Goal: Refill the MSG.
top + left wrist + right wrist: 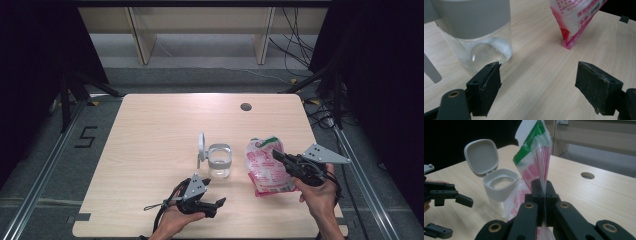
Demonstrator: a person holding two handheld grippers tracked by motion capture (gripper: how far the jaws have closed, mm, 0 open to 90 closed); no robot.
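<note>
A clear glass jar (220, 162) with a grey collar and its hinged lid (201, 145) flipped up stands mid-table. To its right a pink-and-white plastic bag (265, 167) with a green top is lifted by its edge, its bottom corner near the tabletop. My right gripper (278, 155) is shut on the bag (537, 170), the film pinched between its jaws (543, 192). My left gripper (219, 204) is open near the front edge, low over the table. In the left gripper view its pads (485, 86) stand wide apart with the jar (480, 37) just ahead at left.
The wooden table (160, 130) has a round cable hole (245, 106) at the back right. Black curtains and metal rails flank it; cables lie on the floor at the right.
</note>
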